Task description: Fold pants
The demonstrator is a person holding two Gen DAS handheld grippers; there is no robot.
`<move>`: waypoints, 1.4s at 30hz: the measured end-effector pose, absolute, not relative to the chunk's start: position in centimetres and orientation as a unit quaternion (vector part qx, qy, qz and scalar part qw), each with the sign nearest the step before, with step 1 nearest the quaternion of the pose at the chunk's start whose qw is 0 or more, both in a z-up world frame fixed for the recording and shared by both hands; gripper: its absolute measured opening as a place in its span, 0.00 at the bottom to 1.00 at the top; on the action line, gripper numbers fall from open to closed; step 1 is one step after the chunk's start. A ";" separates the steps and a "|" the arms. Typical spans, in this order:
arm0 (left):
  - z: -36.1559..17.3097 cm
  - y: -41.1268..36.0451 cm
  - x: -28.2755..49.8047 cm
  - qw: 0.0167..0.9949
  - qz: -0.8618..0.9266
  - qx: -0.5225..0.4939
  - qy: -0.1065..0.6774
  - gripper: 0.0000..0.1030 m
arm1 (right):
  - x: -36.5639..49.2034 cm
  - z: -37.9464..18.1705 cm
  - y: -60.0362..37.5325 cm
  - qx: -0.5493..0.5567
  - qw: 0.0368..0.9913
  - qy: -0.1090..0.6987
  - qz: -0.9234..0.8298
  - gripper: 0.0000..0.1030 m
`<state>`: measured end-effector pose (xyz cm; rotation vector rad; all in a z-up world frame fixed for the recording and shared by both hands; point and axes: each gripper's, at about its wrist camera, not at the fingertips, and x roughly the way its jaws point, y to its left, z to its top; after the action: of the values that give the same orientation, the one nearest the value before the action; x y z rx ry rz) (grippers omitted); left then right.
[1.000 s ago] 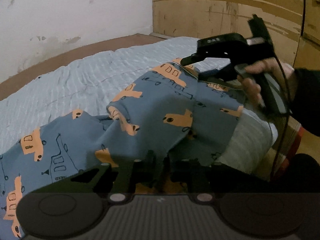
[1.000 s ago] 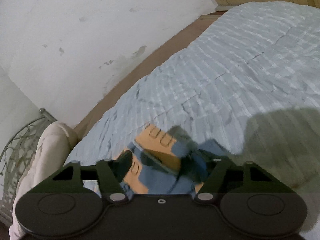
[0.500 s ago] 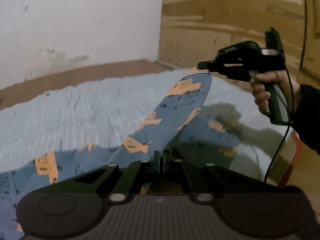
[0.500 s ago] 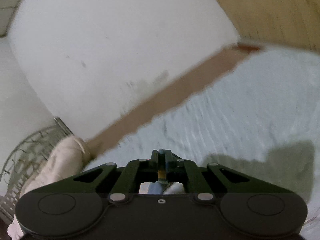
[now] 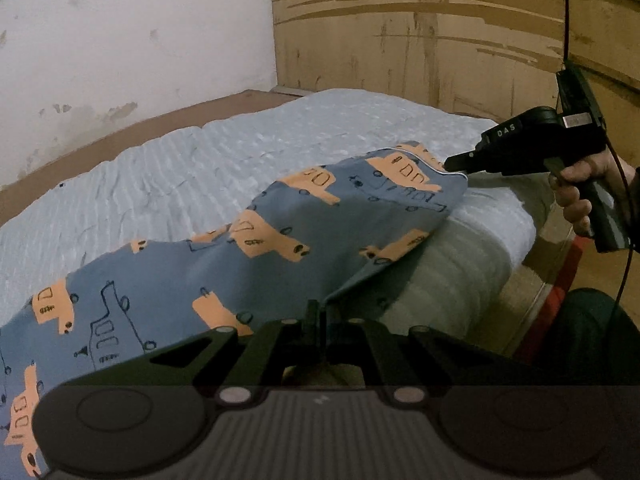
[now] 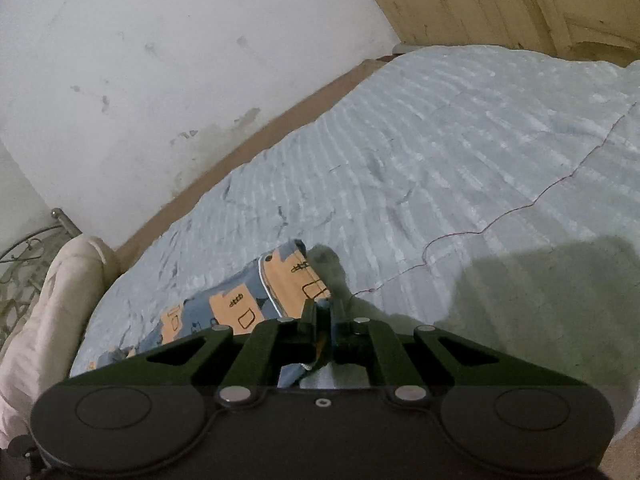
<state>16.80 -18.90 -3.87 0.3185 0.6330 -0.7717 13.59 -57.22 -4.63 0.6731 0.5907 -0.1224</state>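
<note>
Two grippers are on the pants (image 5: 288,240), one at each end of the stretch of cloth that we can see. Our left gripper (image 5: 318,316) has its jaws pressed together on a fold of the blue cloth near the bed's (image 5: 200,168) near edge. Our right gripper (image 5: 452,166) is closed too, pinching the hem at the far corner of the cloth; in the right wrist view we see its fingers (image 6: 308,316) nipped together on the white-piped edge of the pants (image 6: 280,284).

The pants, blue with orange vehicles, lie across the near side of the bed and run from the lower left toward the right gripper. The part between the grippers drapes toward the bed's edge. The right hand (image 5: 580,188) grips the handle, with a black cable (image 5: 566,20) running up from it.

A white wall (image 5: 120,40) and a wooden panel (image 5: 440,40) stand behind the bed. In the right wrist view a pale pink cloth (image 6: 48,312) lies bunched at the bed's left end, beside a metal frame (image 6: 24,248).
</note>
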 end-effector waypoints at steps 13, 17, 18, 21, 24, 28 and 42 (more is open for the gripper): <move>-3.7 -18.9 16.6 0.872 -0.356 0.137 0.308 0.01 | 20.7 -3.2 -56.9 0.246 0.914 0.322 -0.018 0.06; -3.0 -18.5 15.7 0.887 -0.333 0.126 0.292 0.00 | 22.0 -0.9 -55.0 0.186 0.938 0.293 0.008 0.04; -2.7 -18.3 15.2 0.895 -0.322 0.124 0.282 0.00 | 22.1 -0.2 -54.7 0.176 0.944 0.277 0.017 0.04; -2.6 -18.0 14.0 0.910 -0.300 0.128 0.255 0.00 | 22.8 1.5 -53.8 0.151 0.957 0.247 0.032 0.04; -3.4 -18.5 13.5 0.903 -0.305 0.147 0.265 0.00 | 24.2 0.5 -53.6 0.138 0.951 0.276 0.027 0.04; -4.2 -19.2 12.5 0.898 -0.311 0.178 0.255 0.00 | 24.2 -2.4 -54.6 0.146 0.938 0.315 -0.005 0.04; -2.4 -16.5 14.5 0.921 -0.267 0.096 0.266 0.74 | 18.8 -5.5 -57.6 0.247 0.898 0.365 0.014 0.64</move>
<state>14.53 -16.51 -2.35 0.1966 0.5464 -0.5490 18.83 -57.60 -5.50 0.5110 0.7563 0.0298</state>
